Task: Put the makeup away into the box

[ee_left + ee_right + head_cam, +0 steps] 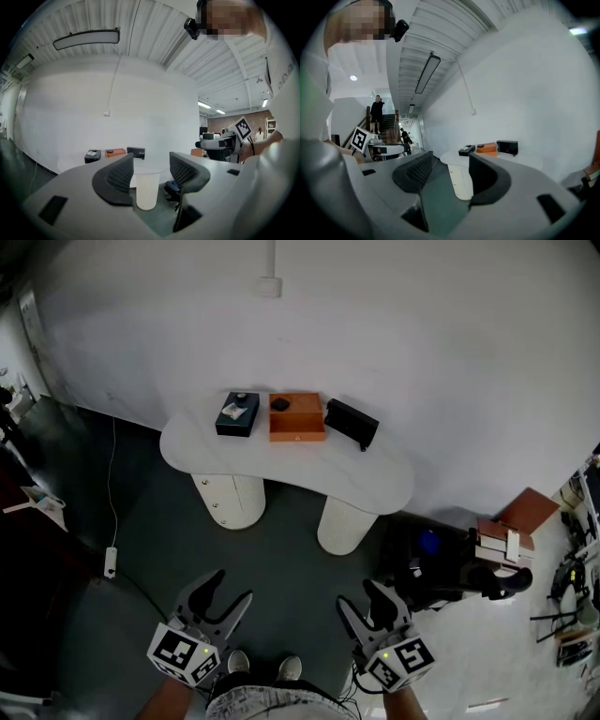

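Observation:
A white table (375, 486) stands against the wall, well ahead of both grippers. On it sit a dark box (237, 414) with a small pale item on top, an orange box (296, 417) with a small dark item (280, 404) on its lid, and a black case (352, 423). My left gripper (232, 585) and right gripper (356, 594) hang low over the floor, both open and empty. The left gripper view shows the left gripper (151, 168) facing the table, with the boxes (115, 152) far off. In the right gripper view, the right gripper (449, 169) frames the orange box (487, 148).
Two round white table legs (342, 521) stand under the top. A cable with a white adapter (110, 562) lies on the floor at left. Dark equipment (441, 568) and stacked boxes (511, 531) sit at right. People (377, 110) stand on distant stairs.

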Demonstrator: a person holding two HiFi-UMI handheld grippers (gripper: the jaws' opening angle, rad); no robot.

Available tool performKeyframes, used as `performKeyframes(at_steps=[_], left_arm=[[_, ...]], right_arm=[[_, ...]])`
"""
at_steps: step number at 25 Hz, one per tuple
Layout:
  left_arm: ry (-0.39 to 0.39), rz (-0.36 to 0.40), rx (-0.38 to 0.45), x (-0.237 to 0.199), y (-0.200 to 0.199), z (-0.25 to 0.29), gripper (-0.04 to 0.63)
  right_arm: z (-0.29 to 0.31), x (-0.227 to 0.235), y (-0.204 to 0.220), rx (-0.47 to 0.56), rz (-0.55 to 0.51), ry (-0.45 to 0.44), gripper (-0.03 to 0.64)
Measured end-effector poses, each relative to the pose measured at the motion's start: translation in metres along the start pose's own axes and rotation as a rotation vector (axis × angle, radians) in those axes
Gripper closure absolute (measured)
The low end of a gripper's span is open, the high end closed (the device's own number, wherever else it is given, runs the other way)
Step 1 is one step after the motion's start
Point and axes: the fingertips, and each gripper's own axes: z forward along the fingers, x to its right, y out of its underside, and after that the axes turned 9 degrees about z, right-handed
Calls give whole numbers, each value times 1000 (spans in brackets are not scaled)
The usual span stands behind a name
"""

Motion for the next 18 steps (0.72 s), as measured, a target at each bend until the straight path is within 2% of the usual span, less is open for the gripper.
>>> performKeyframes(at_steps=[10,18], left_arm=[[3,-3,-11,0,3,36,334],[14,-14,-14,-20,8,69,334]], right_arm=[[11,36,-12,6,4,4,364],[39,56,-16,-11,1,15,364]])
